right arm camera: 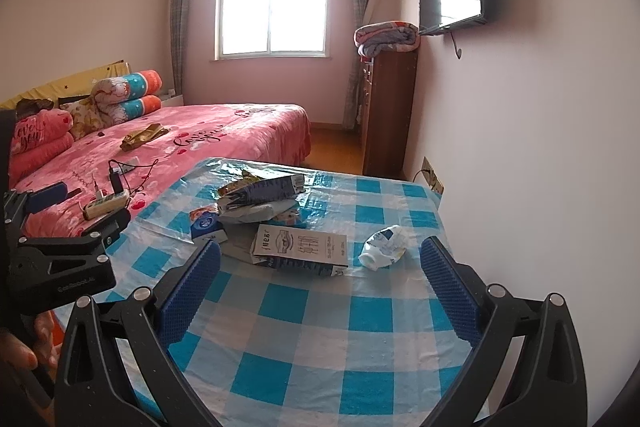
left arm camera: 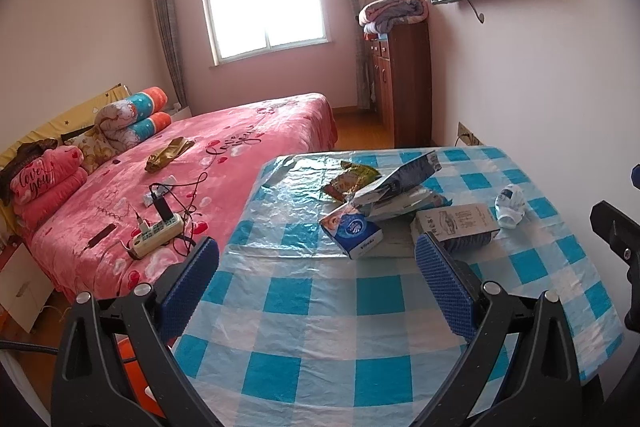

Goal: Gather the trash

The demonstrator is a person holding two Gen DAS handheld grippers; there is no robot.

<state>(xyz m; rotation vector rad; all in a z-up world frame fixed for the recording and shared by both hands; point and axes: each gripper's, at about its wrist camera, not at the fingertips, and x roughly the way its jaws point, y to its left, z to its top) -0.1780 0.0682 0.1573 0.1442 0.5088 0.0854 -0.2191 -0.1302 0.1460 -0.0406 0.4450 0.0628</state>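
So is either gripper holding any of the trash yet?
No, the left gripper and right gripper are both open and empty above the checked table.

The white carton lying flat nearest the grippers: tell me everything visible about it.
The white carton is a long rectangular box, seemingly thin cardboard, lying flat on its broad side on the checked tablecloth. Its top face is white with dark print and a small line drawing; the side facing the camera is dark blue. It looks slightly dented but whole. Its far end sits against the pile of wrappers; the crumpled white packet lies apart, to its right. Neither tool touches it.
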